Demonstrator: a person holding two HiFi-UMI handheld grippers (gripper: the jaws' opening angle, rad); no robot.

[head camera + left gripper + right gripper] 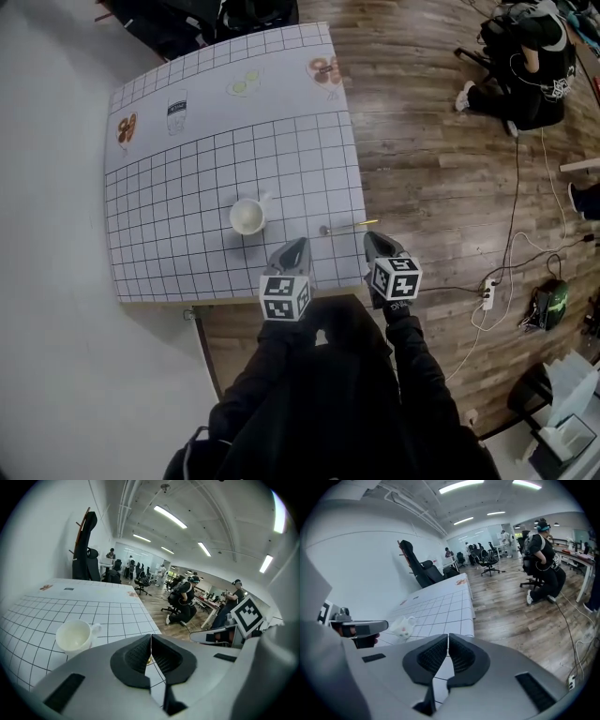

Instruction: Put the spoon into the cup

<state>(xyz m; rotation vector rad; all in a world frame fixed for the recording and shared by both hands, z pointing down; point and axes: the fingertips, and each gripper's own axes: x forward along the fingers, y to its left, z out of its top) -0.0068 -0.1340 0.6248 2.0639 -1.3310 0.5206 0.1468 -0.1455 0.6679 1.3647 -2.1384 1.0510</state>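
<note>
The left gripper (292, 247) has its jaws pressed together with nothing clamped in them. In the left gripper view, only a sliver of the checked cloth and a small yellowish glint show through the gap behind the pads. The right gripper (376, 241) also has its jaws closed on nothing. Both hang over the near right corner of the table (178, 159), the left one over the cloth and the right one at the table's right edge.

The spoon (345, 225) lies flat on the cloth just beyond the two grippers, with its bowl to the left and its yellow-tipped handle reaching past the right edge. Neither gripper touches it. The white cup (247, 217) stands upright and empty to the left of the spoon, apart from it, with its handle turned to the far right.

The table wears a white cloth with a black grid, and small food pictures are printed along its far end. To the right is a wooden floor (431, 159) with a power strip (487, 293) and trailing cables. A person in black (525, 66) sits low at the far right. The room is a long office with strip lights.
</note>
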